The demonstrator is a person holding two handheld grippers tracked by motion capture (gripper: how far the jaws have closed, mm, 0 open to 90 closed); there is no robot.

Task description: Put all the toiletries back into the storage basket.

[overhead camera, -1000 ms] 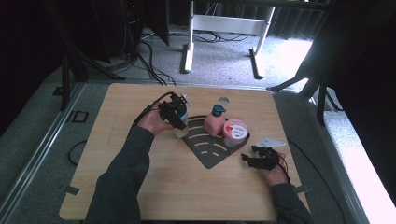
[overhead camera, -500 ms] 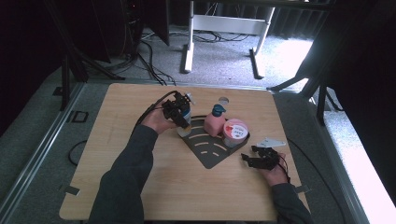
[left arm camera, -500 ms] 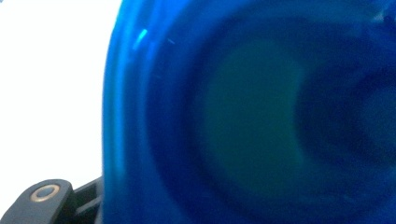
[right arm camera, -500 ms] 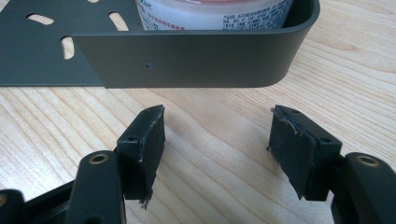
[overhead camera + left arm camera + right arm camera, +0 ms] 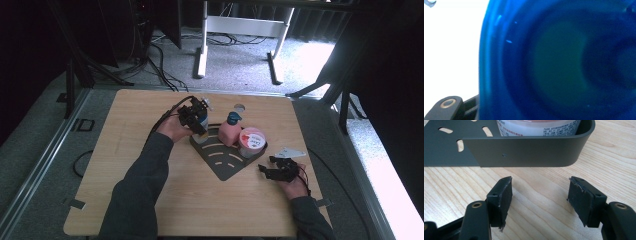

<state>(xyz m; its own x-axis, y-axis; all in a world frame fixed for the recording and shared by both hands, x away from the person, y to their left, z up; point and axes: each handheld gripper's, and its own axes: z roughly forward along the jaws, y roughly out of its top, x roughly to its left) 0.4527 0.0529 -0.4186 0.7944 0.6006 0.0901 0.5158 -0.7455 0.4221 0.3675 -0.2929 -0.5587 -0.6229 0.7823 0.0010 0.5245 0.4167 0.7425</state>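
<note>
Blue bottle point(image 5: 201, 122) upright at left end of dark slotted rack point(image 5: 225, 160), clamped by left gripper point(image 5: 192, 117). Pink bottle point(image 5: 230, 131) and white tub point(image 5: 251, 141) stand alongside in rack. Right gripper point(image 5: 540, 195) rests on wooden table point(image 5: 125, 150) near rack wall, jaws apart, nothing between them.

Left gripper point(image 5: 196, 118) was at the far-left corner of the dark slotted corner rack point(image 5: 226, 161), closed around a blue bottle point(image 5: 202, 122) standing upright at that end. Pink bottle with blue cap point(image 5: 230, 132) stood mid-rack, upright. White tub with red-and-white lid point(image 5: 251, 141) sat at the rack's right end, just beside the pink bottle. Right gripper point(image 5: 266, 172) lay on the wooden table point(image 5: 125, 165) near its right edge, jaws apart, empty, pointing toward the rack.
</note>
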